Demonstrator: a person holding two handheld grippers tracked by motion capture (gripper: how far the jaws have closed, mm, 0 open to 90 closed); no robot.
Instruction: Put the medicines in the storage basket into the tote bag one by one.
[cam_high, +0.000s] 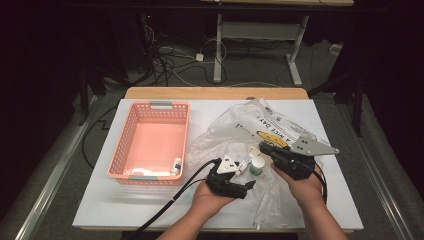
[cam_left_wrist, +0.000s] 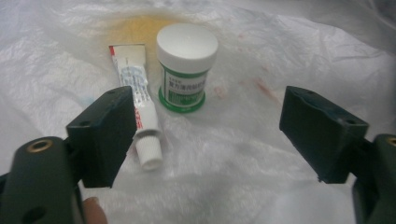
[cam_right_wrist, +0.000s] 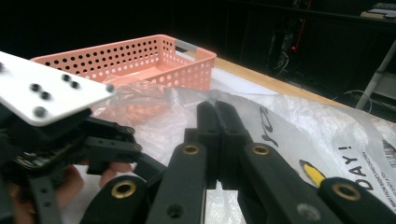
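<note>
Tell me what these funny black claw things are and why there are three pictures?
A person sits at a white table and holds a hand tool in each hand. Each tool is a gripper with two black jaws, like big tweezers.

The high view looks down from above. In it the left gripper and the right gripper meet over a crinkly clear plastic bag. A pink basket stands to the left with a small bottle in one corner.

The other two pictures come from little cameras riding on the grippers. The left gripper view shows its jaws standing open, with nothing between them. Just ahead, on the bag, lie a white tube and a small jar with a white lid and green label, standing upright. The right gripper view shows its jaws shut together; whether they pinch the bag is hard to tell.
</note>
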